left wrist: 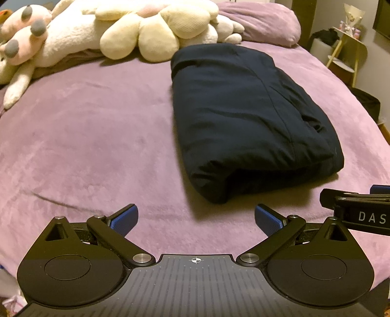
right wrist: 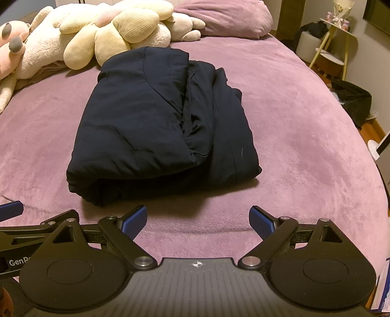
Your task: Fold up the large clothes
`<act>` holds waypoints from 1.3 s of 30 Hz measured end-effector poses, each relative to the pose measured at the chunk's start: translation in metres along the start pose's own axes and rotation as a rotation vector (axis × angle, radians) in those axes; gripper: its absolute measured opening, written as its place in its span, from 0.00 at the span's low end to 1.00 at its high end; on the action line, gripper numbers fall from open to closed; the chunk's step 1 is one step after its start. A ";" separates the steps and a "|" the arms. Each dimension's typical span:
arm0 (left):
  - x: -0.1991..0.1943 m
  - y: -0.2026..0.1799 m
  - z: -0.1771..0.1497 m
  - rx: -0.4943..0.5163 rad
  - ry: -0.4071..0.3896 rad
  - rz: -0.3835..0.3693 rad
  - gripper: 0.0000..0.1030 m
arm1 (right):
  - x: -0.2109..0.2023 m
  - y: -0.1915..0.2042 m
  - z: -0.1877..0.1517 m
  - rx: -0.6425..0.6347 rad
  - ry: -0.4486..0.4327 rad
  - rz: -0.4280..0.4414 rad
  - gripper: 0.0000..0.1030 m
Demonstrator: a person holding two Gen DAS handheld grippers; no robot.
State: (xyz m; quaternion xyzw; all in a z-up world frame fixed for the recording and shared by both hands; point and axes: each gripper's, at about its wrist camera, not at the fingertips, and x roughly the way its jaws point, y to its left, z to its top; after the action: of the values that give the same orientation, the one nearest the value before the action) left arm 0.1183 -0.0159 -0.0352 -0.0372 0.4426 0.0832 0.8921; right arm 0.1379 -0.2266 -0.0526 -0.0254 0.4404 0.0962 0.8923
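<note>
Navy garment (right wrist: pixel 158 126) folded into thick rectangular bundle, layered edges on its right, lying mid-bed (right wrist: pixel 304 146) near plushies (right wrist: pixel 109 31); left gripper (left wrist: pixel 196 219) and right gripper (right wrist: pixel 198 220) both spread wide, empty, just short of it

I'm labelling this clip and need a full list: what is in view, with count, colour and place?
folded garment: one, dark navy, middle of the bed, touched by neither tool
bed cover: one, purple, under everything
flower cushion: one, cream, beyond the garment at the head end
plush toys: count unclear, white and pink, head end, left
pillow: one, purple, head end, right
side table: one, pale yellow, beside the bed, right
left tool: black with blue pads, open, just short of the garment's near edge
right tool: same colours, open, alongside
</note>
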 end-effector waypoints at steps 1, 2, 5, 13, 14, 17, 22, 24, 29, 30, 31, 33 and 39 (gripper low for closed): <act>0.000 0.000 0.000 0.000 0.001 -0.002 1.00 | 0.000 0.000 0.000 0.001 0.000 -0.001 0.89; 0.001 0.000 0.000 0.001 0.002 -0.005 1.00 | 0.000 0.000 0.000 0.001 0.000 -0.002 0.89; 0.001 -0.001 -0.001 -0.002 0.005 -0.009 1.00 | 0.000 0.000 -0.001 0.000 0.001 -0.002 0.89; 0.002 -0.002 -0.002 0.000 0.009 -0.007 1.00 | 0.001 -0.001 -0.002 -0.001 0.001 -0.005 0.89; 0.002 -0.002 -0.002 0.000 0.009 -0.006 1.00 | 0.001 -0.001 -0.002 -0.001 0.000 -0.006 0.89; 0.002 -0.003 -0.003 -0.001 0.011 -0.005 1.00 | 0.001 -0.001 -0.002 0.000 0.001 -0.005 0.89; 0.003 -0.003 -0.003 -0.002 0.014 -0.006 1.00 | 0.002 -0.002 -0.003 0.000 0.001 -0.005 0.89; 0.004 -0.003 -0.003 -0.001 0.014 -0.006 1.00 | 0.002 -0.002 -0.004 0.000 0.002 -0.005 0.89; 0.004 -0.003 -0.004 -0.001 0.015 -0.006 1.00 | 0.003 -0.003 -0.005 0.000 0.002 -0.006 0.89; 0.004 -0.003 -0.003 -0.002 0.016 -0.007 1.00 | 0.003 -0.003 -0.005 0.000 0.002 -0.006 0.89; 0.004 -0.003 -0.004 -0.004 0.017 -0.008 1.00 | 0.003 -0.003 -0.004 0.000 0.003 -0.005 0.89; 0.005 -0.003 -0.004 -0.012 0.019 -0.012 1.00 | 0.003 -0.003 -0.005 0.001 0.003 -0.005 0.89; 0.007 -0.001 -0.004 -0.022 0.025 -0.018 1.00 | 0.003 -0.003 -0.005 0.000 0.003 -0.006 0.89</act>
State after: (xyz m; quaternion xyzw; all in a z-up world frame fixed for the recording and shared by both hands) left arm 0.1188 -0.0165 -0.0431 -0.0521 0.4526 0.0796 0.8866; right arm 0.1368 -0.2298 -0.0580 -0.0268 0.4418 0.0934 0.8918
